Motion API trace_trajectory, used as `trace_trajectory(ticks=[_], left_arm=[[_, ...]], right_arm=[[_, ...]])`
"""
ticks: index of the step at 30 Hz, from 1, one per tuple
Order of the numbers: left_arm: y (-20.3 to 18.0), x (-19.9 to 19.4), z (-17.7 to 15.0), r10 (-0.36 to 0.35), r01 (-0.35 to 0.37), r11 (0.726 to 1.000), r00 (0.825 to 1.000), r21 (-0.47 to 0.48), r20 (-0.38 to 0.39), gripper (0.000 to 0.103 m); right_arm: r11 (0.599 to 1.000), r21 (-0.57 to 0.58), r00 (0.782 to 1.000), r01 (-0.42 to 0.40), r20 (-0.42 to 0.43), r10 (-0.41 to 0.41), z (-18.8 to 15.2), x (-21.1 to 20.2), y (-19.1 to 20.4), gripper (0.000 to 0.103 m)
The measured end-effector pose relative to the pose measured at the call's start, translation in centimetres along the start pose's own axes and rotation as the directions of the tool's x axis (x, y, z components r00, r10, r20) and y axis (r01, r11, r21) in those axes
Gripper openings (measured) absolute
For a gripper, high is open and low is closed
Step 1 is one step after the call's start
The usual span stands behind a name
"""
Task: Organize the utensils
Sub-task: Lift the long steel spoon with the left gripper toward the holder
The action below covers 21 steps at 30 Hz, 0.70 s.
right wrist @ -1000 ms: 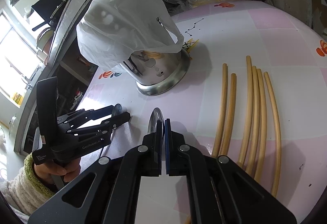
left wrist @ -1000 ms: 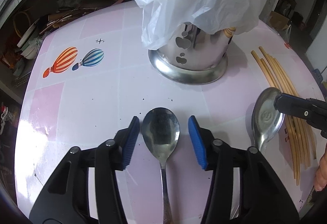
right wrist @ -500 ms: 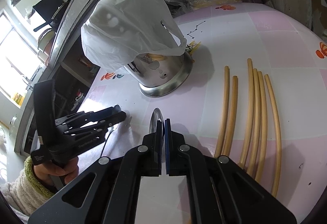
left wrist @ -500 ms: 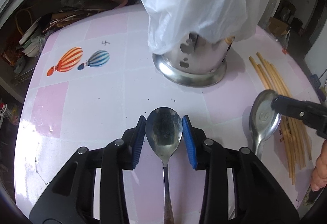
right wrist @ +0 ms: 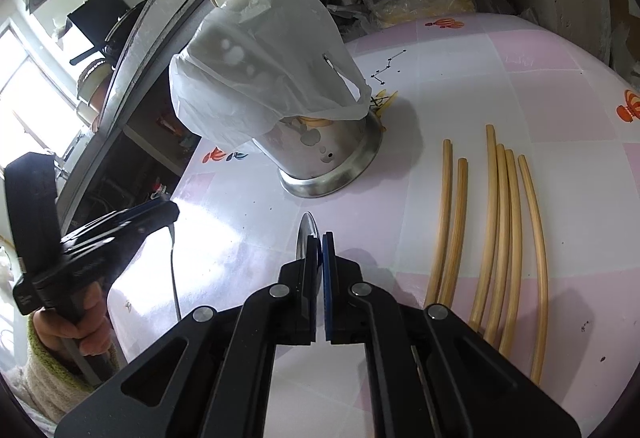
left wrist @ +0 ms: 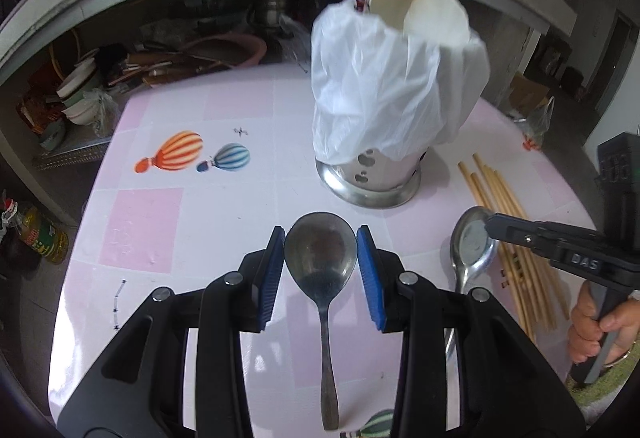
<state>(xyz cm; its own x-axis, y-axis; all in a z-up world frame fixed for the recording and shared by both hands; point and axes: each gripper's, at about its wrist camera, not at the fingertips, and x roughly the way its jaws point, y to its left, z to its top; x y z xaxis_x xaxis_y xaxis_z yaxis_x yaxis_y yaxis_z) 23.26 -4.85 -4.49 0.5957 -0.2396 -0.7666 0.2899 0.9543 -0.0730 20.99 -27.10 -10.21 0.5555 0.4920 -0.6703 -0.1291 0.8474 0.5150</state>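
Observation:
My left gripper (left wrist: 320,260) is shut on the bowl of a dark metal spoon (left wrist: 320,250), blue pads against both rims, handle hanging toward the camera above the pink table (left wrist: 180,210). My right gripper (right wrist: 319,250) is shut on the edge of a second, shinier spoon (right wrist: 305,234), which also shows in the left wrist view (left wrist: 470,242). The steel utensil holder (left wrist: 370,178) stands behind both, mostly under a white plastic bag (left wrist: 396,98). Several bamboo chopsticks (right wrist: 500,222) lie on the table right of the holder.
Balloon prints (left wrist: 180,152) mark the table's left part. A cluttered shelf (left wrist: 160,58) with bowls and pans runs behind the table. An oil bottle (left wrist: 38,234) stands low at the left. White round lids (left wrist: 416,6) poke from the bag's top.
My left gripper closed on the dark spoon's bowl and lifted it back from the holder. My right gripper stayed shut on its spoon and rose slightly.

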Motion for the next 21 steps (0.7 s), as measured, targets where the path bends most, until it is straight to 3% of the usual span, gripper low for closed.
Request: trace_trajectory(ticks=[21], left_arm=[[2.0, -6.1, -1.2, 0.017, -0.010, 0.997, 0.995, -0.072, 0.102, 0.035]], right_arm=[[0.998, -0.067, 0.994, -0.002, 0.108, 0.009, 0.0, -3.7, 3.5, 0.003]])
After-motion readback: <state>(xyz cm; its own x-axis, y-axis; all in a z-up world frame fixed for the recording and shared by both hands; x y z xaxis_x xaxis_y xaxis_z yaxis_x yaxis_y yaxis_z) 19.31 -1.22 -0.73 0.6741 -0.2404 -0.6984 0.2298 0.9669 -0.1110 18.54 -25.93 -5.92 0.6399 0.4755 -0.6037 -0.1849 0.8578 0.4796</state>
